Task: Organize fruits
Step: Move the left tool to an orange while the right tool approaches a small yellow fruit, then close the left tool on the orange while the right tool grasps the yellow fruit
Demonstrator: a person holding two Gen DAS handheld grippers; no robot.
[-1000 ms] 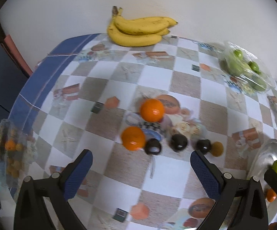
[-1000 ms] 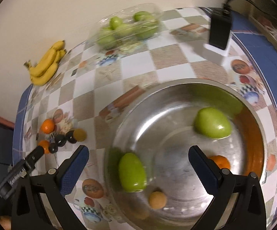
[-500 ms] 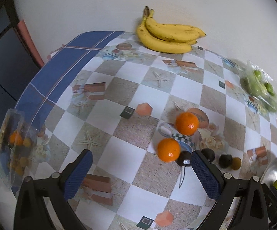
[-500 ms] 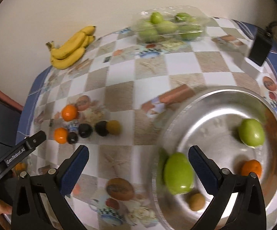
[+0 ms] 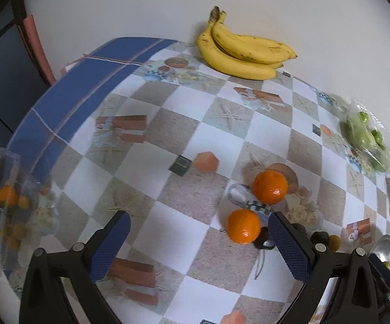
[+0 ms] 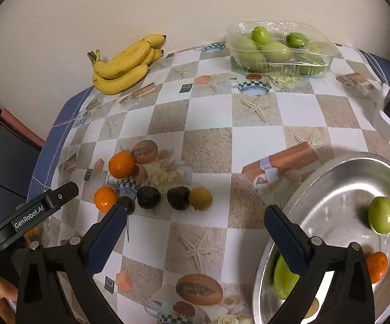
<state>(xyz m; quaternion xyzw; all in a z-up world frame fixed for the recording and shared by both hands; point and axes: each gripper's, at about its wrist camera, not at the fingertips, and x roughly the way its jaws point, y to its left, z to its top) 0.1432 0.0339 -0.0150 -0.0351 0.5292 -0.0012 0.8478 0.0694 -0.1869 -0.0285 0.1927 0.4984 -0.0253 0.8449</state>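
Checkered table (image 6: 208, 145) | both grippers, left gripper (image 5: 199, 245) and right gripper (image 6: 195, 236), spread, empty | dark fruit (image 5: 262, 239) half-hidden behind left finger

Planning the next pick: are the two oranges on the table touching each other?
Apart. The right wrist view shows tablecloth between the far orange and the near orange; the left wrist view shows a gap too.

Right hand-held gripper (image 6: 195, 226) gapes empty between tangerines (image 6: 121, 164) and steel bowl (image 6: 338, 178).

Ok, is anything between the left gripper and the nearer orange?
Nothing visible blocks it. The left gripper is open, and the nearer orange lies on bare tablecloth just ahead, close to its right finger. A small dark fruit sits right beside the orange.
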